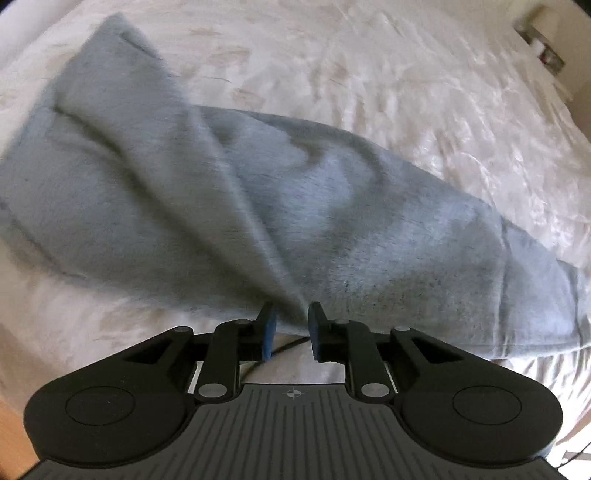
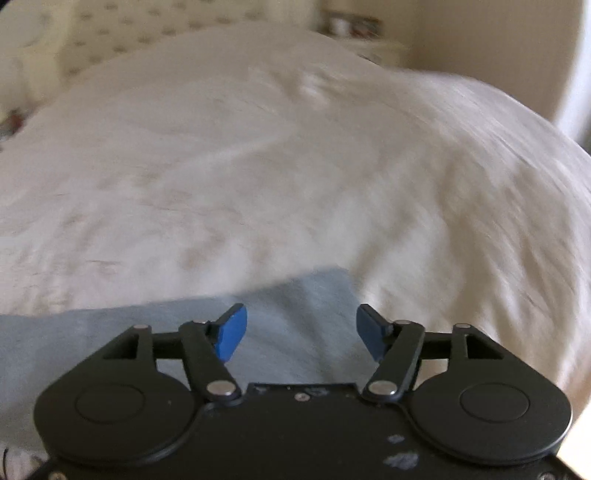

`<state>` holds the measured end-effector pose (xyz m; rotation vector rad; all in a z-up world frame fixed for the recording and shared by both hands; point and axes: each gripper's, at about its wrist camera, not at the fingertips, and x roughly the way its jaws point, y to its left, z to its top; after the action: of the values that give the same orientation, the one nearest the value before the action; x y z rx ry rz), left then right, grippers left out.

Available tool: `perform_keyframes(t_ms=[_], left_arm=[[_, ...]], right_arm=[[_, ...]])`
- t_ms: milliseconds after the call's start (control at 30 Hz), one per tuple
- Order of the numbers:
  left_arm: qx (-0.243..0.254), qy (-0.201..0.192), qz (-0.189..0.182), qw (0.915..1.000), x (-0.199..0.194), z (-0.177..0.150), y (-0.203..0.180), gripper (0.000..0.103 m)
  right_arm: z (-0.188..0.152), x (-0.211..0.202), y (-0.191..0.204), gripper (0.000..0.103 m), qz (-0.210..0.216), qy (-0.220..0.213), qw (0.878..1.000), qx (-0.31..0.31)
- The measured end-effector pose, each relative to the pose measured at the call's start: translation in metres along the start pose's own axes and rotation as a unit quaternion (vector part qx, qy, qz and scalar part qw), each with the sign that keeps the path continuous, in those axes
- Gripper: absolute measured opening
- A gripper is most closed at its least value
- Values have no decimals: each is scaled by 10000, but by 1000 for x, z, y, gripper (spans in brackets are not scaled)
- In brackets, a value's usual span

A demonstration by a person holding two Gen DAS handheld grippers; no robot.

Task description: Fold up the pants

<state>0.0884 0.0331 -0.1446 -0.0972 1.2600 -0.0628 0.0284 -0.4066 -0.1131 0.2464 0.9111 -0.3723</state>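
A wide bed point(image 1: 406, 74) with a pale, creased cover fills both views, and a bedside stand point(image 1: 546, 51) with small items shows at the far right corner of the left wrist view. In the right wrist view the picture is smeared, and a patterned headboard point(image 2: 147, 22) stands beyond the far edge of the bed.

The pants point(image 1: 258, 206), a soft grey-blue garment, lie across the near part of the bed. In the left wrist view they stretch from the upper left, where one end points away, down to the right edge. A long ridge of cloth runs diagonally down the middle toward the near edge. In the right wrist view only a flat pale-blue part of the pants point(image 2: 288, 325) shows, lying below and between the tool's fingers.

The left tool point(image 1: 291, 325) hovers at the near hem of the pants. Its blue pads point(image 1: 269, 328) stand a narrow way apart, and the bunched end of the ridge sits right at their tips; whether the pads press on it I cannot tell.

The right tool point(image 2: 301, 328) stands wide apart, its blue pads point(image 2: 232, 332) clear of the cloth, holding nothing.
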Motion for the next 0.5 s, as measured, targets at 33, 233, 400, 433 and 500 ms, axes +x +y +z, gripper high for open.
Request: perform_keyframes(t_ms=[33,233,400,433,500], left_arm=[[34,-47,61,10000,-3,-2,0,19],[270,-196,196,9993,-19,7,33,19],[289,-171,117,9994,-15,30,81,19],[293,-142,66,9994,-13,35,92,19],[279,-143,2,9995,-12,46,117,19]], right_arm=[[2,-2,11,77,248,-85,9995,-176],[3,-13,86,87,1550,-257,9834,-908],[-6,-32,173,94,2556,-419,9544,-1486],[-8,-36,197,94,2706,-381,9487,-1589],[-11,-41,232,94,2834,-267,9444,-1648]])
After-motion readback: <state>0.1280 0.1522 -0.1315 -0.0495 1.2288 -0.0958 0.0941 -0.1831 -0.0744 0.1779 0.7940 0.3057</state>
